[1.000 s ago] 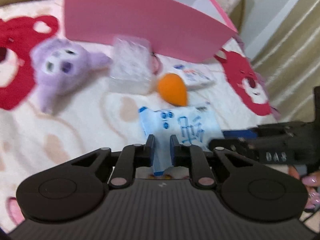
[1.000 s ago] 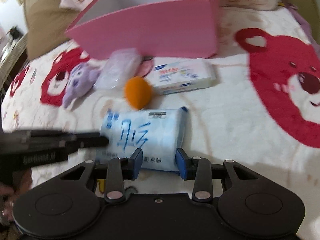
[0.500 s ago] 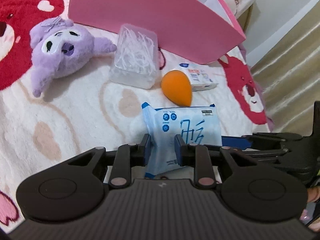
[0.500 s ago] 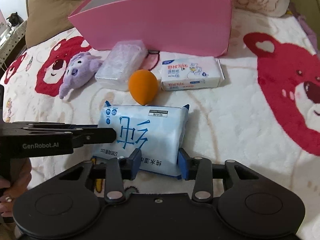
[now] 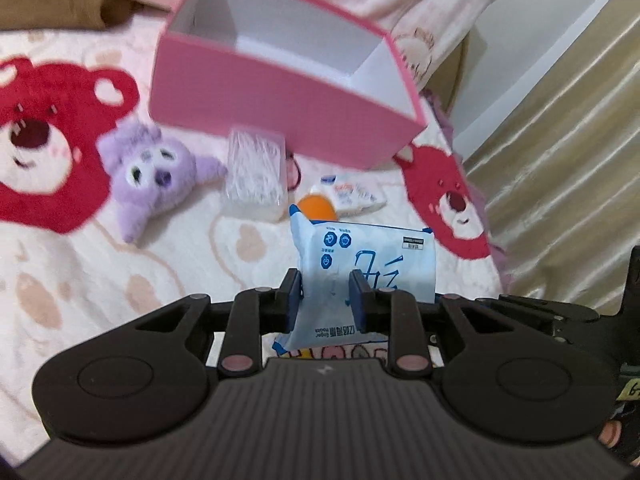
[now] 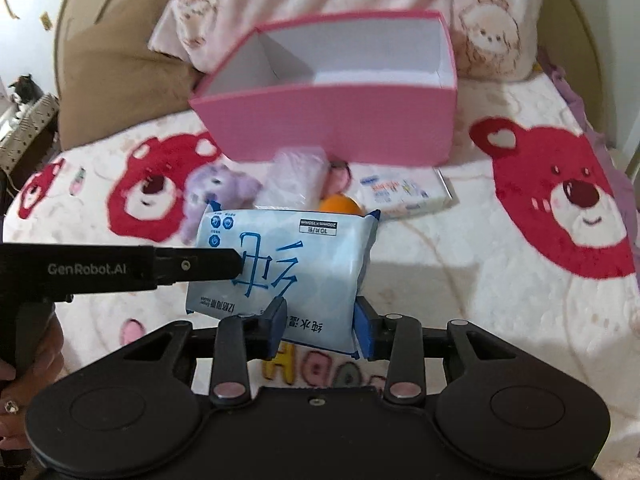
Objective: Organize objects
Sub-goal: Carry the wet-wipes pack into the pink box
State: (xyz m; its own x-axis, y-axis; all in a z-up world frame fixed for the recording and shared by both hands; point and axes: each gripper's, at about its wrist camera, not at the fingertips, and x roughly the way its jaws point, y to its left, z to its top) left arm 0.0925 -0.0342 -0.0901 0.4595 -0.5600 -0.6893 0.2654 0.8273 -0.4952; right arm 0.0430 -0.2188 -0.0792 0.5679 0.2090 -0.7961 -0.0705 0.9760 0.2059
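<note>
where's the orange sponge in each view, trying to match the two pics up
Left wrist view: the orange sponge sits just right of centre, its lower part hidden behind the top edge of the blue wipes pack, right of the clear plastic box.
Right wrist view: the orange sponge peeks out near centre, just above the pack's top edge, left of the white wipes packet.
Shared landmark: the pink box, open-topped, lies beyond the sponge in both.

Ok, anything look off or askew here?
Nothing damaged or spilled. The light blue wipes pack hangs tilted off the bear-print blanket, pinched by both the left gripper and right gripper.
</note>
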